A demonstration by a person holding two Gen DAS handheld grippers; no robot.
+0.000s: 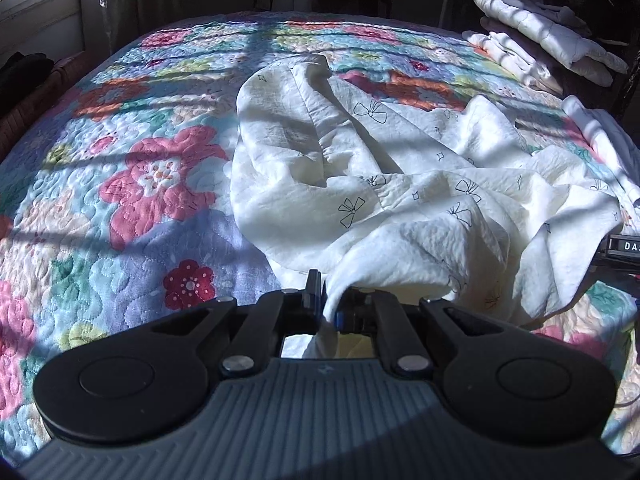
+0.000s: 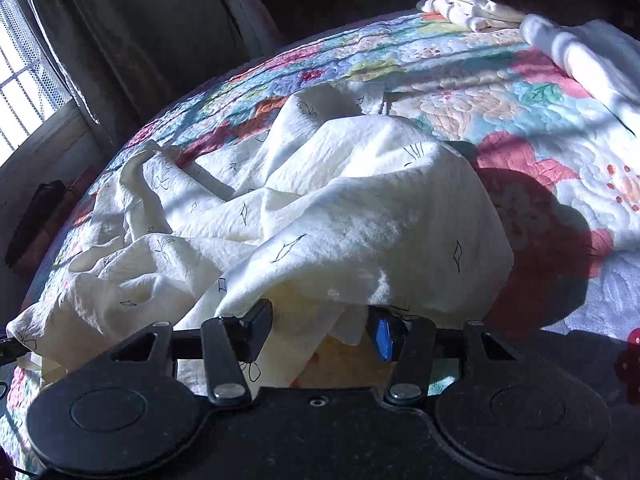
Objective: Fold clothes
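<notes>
A cream garment (image 1: 360, 184) printed with small black bows lies crumpled on the floral quilt (image 1: 120, 184). My left gripper (image 1: 328, 304) is shut on a bunched edge of the garment at its near side. In the right wrist view the same garment (image 2: 320, 208) lies heaped in front of me. My right gripper (image 2: 320, 332) is open, its jaws wide apart, with a fold of the garment's near edge drooping between the fingers (image 2: 256, 328). The right gripper's body shows at the right edge of the left wrist view (image 1: 622, 250).
Folded white clothes are stacked at the bed's far right (image 1: 540, 36), also in the right wrist view (image 2: 480, 4). Another white piece (image 2: 588, 56) lies on the quilt at the right. A window (image 2: 24, 80) and curtain are on the left.
</notes>
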